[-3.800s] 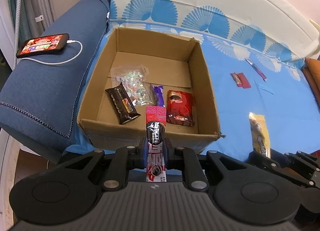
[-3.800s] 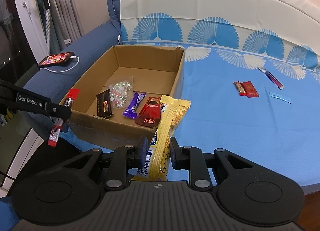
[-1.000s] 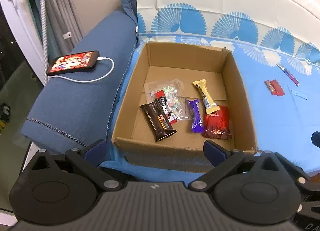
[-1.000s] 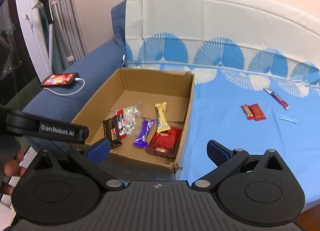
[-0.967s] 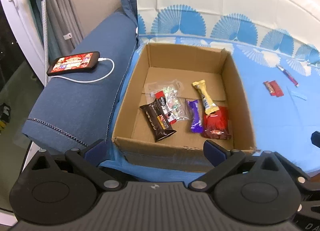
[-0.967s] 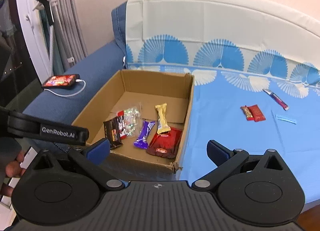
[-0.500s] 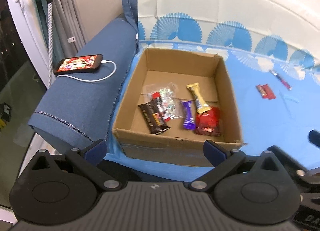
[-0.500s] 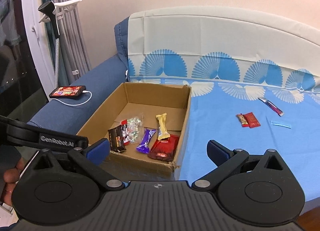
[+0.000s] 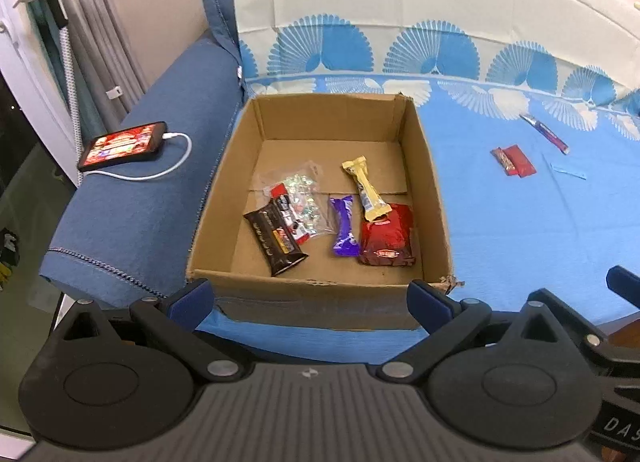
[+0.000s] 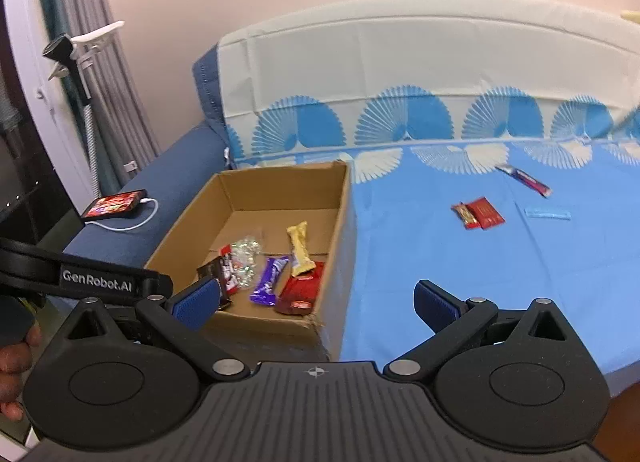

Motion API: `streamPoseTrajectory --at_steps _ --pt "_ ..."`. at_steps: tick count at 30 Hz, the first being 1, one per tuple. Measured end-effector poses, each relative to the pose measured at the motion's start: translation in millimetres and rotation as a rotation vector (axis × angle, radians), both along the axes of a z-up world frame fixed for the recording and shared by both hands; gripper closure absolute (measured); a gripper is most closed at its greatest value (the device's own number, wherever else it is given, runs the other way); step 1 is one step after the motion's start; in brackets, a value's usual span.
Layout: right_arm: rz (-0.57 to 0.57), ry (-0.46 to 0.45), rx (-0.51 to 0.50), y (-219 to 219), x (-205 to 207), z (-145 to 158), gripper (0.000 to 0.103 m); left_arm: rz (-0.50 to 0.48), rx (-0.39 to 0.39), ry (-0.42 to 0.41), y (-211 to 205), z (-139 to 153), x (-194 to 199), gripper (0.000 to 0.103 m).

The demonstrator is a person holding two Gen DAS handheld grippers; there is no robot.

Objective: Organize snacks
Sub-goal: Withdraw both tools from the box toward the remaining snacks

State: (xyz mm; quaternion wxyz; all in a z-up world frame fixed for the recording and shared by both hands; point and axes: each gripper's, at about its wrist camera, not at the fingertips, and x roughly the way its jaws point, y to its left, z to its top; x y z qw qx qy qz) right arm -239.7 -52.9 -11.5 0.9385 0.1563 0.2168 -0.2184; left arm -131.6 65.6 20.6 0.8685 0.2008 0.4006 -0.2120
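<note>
An open cardboard box (image 9: 434, 186) (image 10: 340, 214) sits on the blue sheet. Inside lie a dark brown bar (image 9: 274, 242), a red stick on a clear candy bag (image 9: 304, 198), a purple bar (image 9: 344, 230), a yellow bar (image 9: 364, 192) and a red packet (image 9: 388, 236). Out on the sheet lie a red packet with a small bar (image 9: 514, 160) (image 10: 478, 213), a purple-red stick (image 9: 544, 133) (image 10: 524, 176) and a thin blue strip (image 9: 568, 172) (image 10: 547, 214). My left gripper (image 9: 310, 298) is open and empty, in front of the box. My right gripper (image 10: 316, 298) is open and empty, held back near the box's front right corner.
A phone (image 9: 122, 146) (image 10: 114, 204) on a white charging cable lies on the blue sofa arm left of the box. Grey curtains and a phone stand (image 10: 76, 54) are at the far left. The white-and-blue patterned backrest rises behind the sheet.
Both grippers let go of their snacks, the red stick and yellow bar, which lie in the box. Over the last second both pulled back and up, so the box looks smaller.
</note>
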Motion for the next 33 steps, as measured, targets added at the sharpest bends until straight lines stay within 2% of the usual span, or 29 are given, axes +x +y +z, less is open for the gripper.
streamPoseTrajectory --at_steps 4,9,14,19,23,28,31,33 --pt "-0.026 0.007 0.032 -19 -4 -8 0.000 -0.025 0.016 0.028 -25 -5 5 0.000" --pt "-0.091 0.017 0.039 -53 -12 -14 0.000 -0.095 0.027 0.038 -78 -11 9 0.000" --pt "-0.204 0.037 0.064 -107 -24 -20 0.000 -0.152 0.061 0.058 -155 -26 21 0.000" --pt "-0.320 0.062 0.049 -179 -34 -38 0.000 -0.206 0.048 0.093 -237 -46 37 0.000" --pt "-0.407 0.071 0.020 -247 -39 -52 0.000 -0.240 0.025 0.185 -314 -71 57 0.000" --pt "-0.494 0.075 0.050 -321 -33 -75 0.000 -0.257 -0.060 0.312 -407 -109 89 0.000" --pt "-0.520 0.073 0.066 -354 -28 -88 0.000 -0.256 -0.109 0.425 -457 -145 112 0.000" --pt "-0.526 0.077 0.072 -374 -23 -99 0.000 -0.251 -0.115 0.505 -482 -171 127 0.000"
